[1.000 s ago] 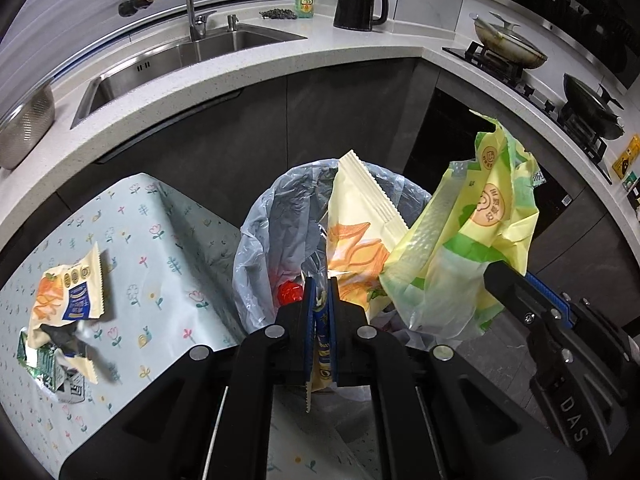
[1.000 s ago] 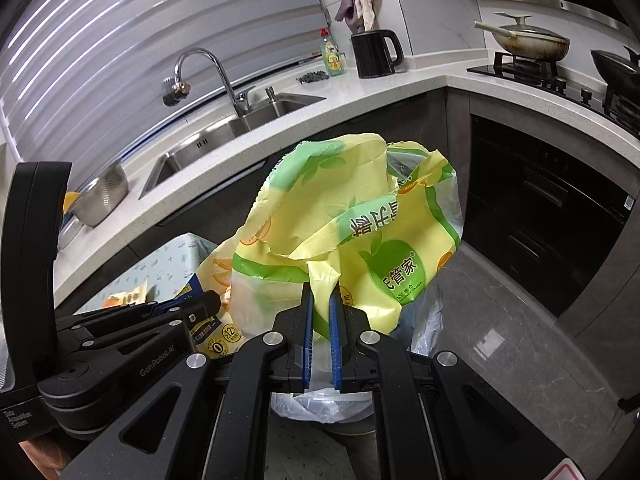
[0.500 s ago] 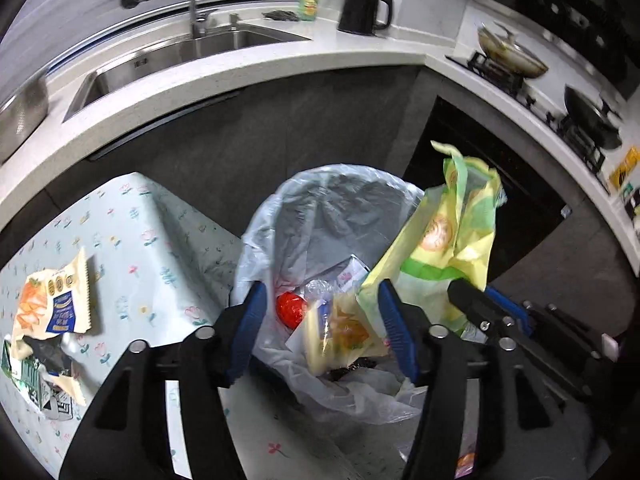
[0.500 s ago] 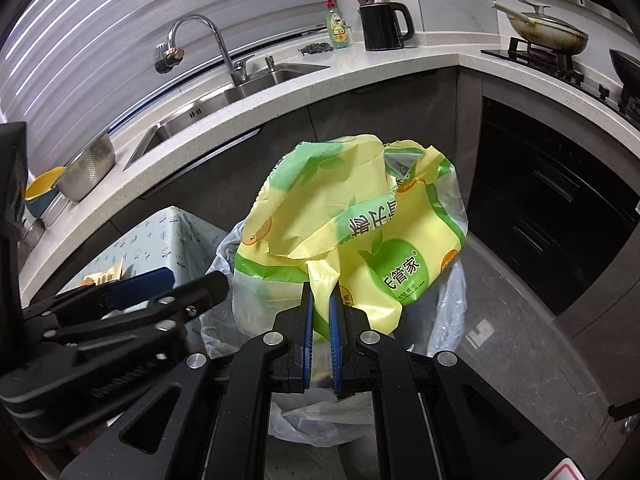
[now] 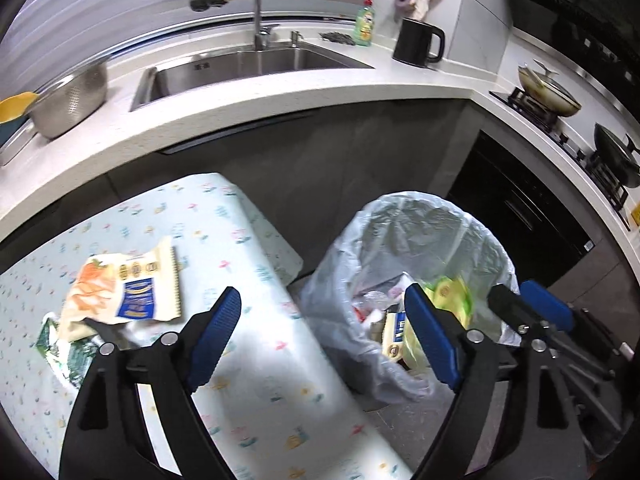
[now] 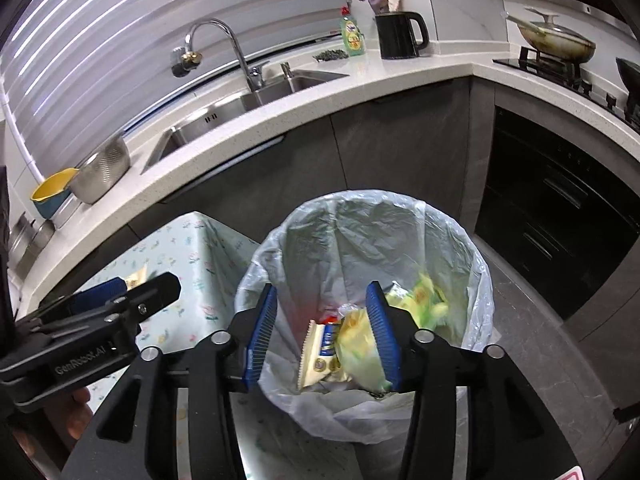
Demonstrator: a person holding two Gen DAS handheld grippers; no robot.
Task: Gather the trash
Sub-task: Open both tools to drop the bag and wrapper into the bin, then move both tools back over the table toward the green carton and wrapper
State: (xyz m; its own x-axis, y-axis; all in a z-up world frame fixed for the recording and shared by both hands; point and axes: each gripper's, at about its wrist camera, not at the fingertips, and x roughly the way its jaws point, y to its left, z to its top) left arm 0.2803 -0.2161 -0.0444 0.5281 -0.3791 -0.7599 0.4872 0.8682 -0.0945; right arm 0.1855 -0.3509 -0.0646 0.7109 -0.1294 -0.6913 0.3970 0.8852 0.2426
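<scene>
A trash bin lined with a clear plastic bag (image 6: 376,236) stands beside the table; it also shows in the left wrist view (image 5: 416,232). Inside lie a cream snack wrapper (image 6: 318,354) and the yellow-green plastic bag (image 6: 360,348). My right gripper (image 6: 322,330) is open and empty just above the bin's mouth. My left gripper (image 5: 324,336) is open and empty over the table edge, between the bin and a cream-and-orange snack wrapper (image 5: 128,284) lying on the floral tablecloth (image 5: 248,380). A crumpled green-and-white wrapper (image 5: 64,350) lies at the table's left.
A white counter (image 5: 280,96) with a steel sink (image 5: 256,64) runs behind, over dark cabinets. A black kettle (image 5: 416,42), a green soap bottle (image 5: 364,26), a steel colander (image 5: 68,100) and pans on the stove (image 5: 548,92) stand on it.
My left gripper opened and dropped the snack wrapper into the bin, then swung left toward the table. My right gripper opened and the yellow-green bag fell into the bin.
</scene>
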